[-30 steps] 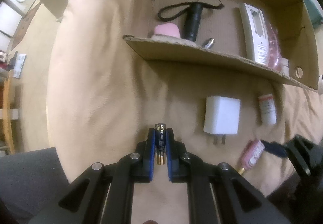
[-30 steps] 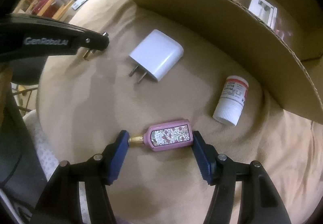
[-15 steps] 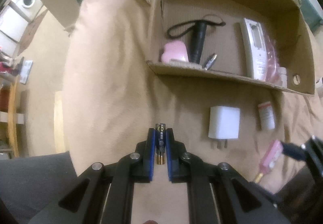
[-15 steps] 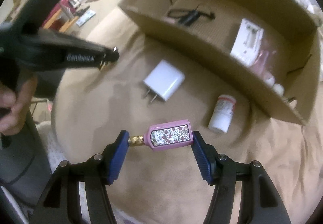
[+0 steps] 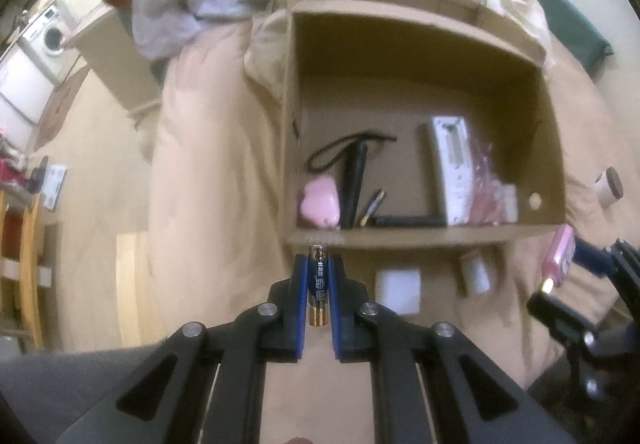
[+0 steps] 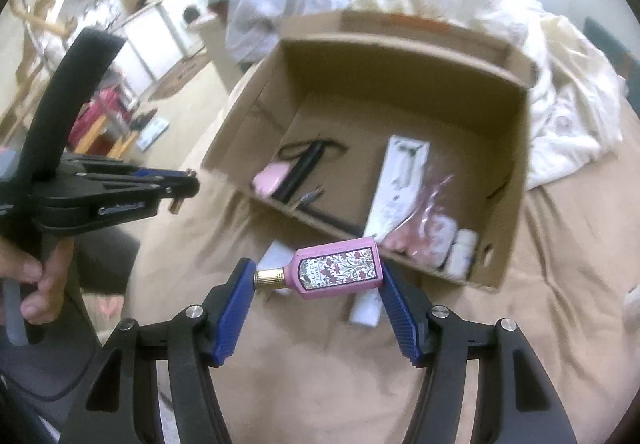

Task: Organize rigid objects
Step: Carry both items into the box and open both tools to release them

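My left gripper (image 5: 318, 264) is shut on a blue and gold battery (image 5: 319, 290), held lengthwise above the beige bed cover just short of the cardboard box (image 5: 404, 234). My right gripper (image 6: 318, 276) is shut on a pink floral perfume bottle (image 6: 338, 272), gripped end to end with its gold cap at the left pad. It hangs in the air over the near wall of the cardboard box (image 6: 504, 212). In the right wrist view the left gripper (image 6: 180, 190) shows at the left, held by a hand. A white charger (image 5: 398, 290) and a small white bottle (image 5: 476, 272) lie on the cover before the box.
Inside the box lie a pink case (image 5: 320, 204), a black torch with a strap (image 5: 356, 180), a pen, a white remote-like device (image 5: 452, 168) and a pink packet (image 5: 488, 188). Crumpled white bedding (image 6: 560, 92) lies behind and right of the box. Furniture and a washing machine (image 5: 50, 38) stand far left.
Both grippers have risen with their loads, so the box interior and the room behind now show. The right gripper has tilted up and come closer to the box; the grips are unchanged.
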Demonstrator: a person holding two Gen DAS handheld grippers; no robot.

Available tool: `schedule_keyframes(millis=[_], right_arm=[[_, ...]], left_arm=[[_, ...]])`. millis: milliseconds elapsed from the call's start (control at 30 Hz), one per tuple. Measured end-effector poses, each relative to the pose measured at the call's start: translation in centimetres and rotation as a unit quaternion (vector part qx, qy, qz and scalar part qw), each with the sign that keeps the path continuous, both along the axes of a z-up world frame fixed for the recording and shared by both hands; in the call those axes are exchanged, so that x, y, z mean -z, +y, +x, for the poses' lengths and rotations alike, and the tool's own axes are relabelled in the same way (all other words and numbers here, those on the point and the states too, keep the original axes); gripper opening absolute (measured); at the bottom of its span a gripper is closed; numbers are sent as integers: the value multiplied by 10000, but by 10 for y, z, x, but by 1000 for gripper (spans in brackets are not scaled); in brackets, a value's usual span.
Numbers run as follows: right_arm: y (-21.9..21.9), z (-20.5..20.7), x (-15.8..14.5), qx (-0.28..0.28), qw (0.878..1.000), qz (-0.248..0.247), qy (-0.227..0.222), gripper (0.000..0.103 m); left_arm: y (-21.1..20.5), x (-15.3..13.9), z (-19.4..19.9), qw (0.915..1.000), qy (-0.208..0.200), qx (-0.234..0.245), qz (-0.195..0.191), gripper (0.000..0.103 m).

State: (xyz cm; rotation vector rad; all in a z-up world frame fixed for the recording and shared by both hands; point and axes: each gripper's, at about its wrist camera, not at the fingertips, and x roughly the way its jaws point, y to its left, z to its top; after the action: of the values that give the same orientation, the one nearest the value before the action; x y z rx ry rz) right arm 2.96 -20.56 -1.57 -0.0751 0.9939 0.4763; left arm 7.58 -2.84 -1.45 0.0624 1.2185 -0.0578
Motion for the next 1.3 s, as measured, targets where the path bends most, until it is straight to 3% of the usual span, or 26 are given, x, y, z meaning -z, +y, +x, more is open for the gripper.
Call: schedule_keyframes(millis=[200, 633, 967, 1300], right_arm=[[-17, 14, -12, 372, 9989, 254, -104, 66], [-50, 64, -21, 933, 9950, 267, -219, 66], [-45, 111, 7, 997, 9950, 66, 75, 66], [-34, 113, 28, 926, 9948, 0, 426, 66]], left_arm=[[-6, -5, 25, 9997, -72, 209, 119, 9], [-42, 9, 79, 9978, -197, 537, 346, 9], [-53, 41, 95, 9969, -271, 605, 424, 9], [-50, 59, 96, 9968, -100, 599, 527, 9]])
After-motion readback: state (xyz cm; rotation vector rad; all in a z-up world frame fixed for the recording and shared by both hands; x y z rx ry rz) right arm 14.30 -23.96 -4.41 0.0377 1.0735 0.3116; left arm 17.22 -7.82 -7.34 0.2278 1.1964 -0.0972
